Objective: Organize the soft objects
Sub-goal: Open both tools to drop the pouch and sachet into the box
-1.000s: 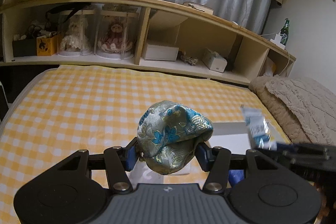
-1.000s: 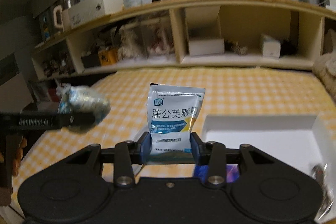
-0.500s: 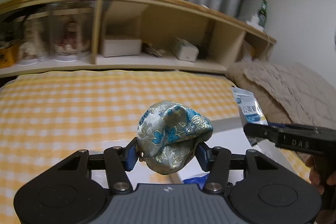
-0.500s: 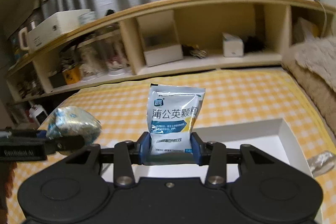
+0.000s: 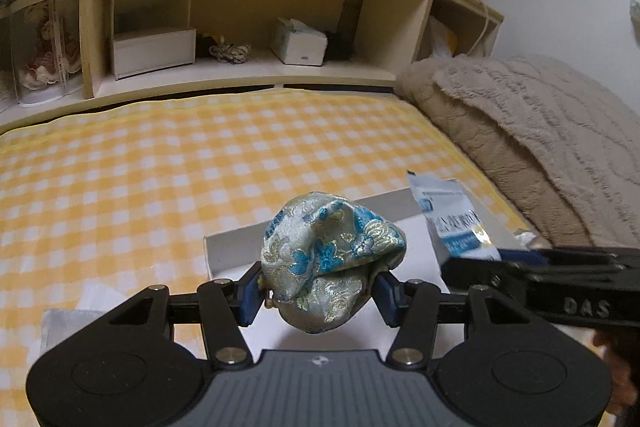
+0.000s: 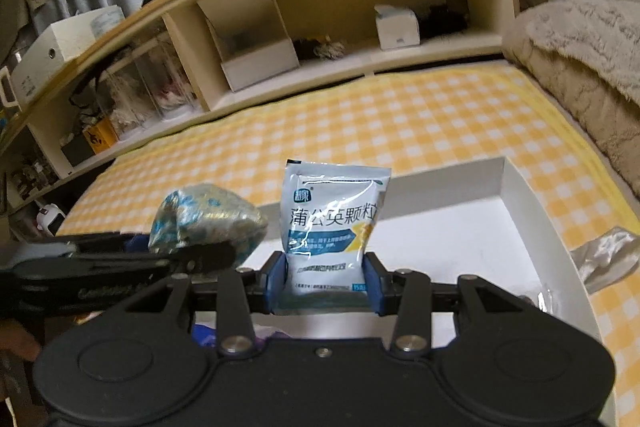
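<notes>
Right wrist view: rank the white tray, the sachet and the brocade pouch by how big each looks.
1. white tray
2. sachet
3. brocade pouch

Sachet and pouch look close; nearness to the camera blurs true size.

A bed covered by a yellow-and-white checked sheet (image 6: 404,115) was seen below a wooden shelf unit. A shallow white box (image 6: 520,203) was laid on the sheet, a crumpled clear wrapper (image 6: 604,255) just beside it. A beige blanket (image 5: 532,131) was heaped along the right edge.
</notes>
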A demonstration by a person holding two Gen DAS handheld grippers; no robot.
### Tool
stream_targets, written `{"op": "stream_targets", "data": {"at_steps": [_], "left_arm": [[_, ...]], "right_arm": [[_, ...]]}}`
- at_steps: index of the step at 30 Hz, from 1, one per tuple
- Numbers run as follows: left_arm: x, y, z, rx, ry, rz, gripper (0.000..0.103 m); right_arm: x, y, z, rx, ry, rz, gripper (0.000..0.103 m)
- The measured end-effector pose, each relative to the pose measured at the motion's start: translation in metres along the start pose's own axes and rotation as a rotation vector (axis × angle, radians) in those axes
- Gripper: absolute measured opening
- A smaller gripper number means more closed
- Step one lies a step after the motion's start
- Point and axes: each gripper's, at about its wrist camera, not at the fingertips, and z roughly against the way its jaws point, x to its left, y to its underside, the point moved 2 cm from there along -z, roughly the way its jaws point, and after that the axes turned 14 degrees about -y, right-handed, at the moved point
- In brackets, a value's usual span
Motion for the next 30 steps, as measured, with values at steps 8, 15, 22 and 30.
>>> {"op": "stream_targets", "data": {"at_steps": [8, 15, 22, 30], "left_arm": [[0.005, 0.005, -0.017, 0.036, -0.040, -0.013, 0.084], [0.015, 0.013, -0.009, 0.069, -0.058, -0.002, 0.084], [0.026, 0.019, 0.000, 0.099, -0.087, 0.018, 0.084], [0.028, 0.022, 0.021, 0.100, -0.091, 0.029, 0.085]], "right_arm": [[-0.007, 0.009, -0.025, 0.082, -0.004, 0.004, 0.043], [-0.005, 0.018, -0.042, 0.158, 0.041, 0.026, 0.073], [-0.003, 0.020, -0.022, 0.150, 0.078, 0.036, 0.083], [-0.002, 0.017, 0.000, 0.112, 0.110, 0.019, 0.084]]}}
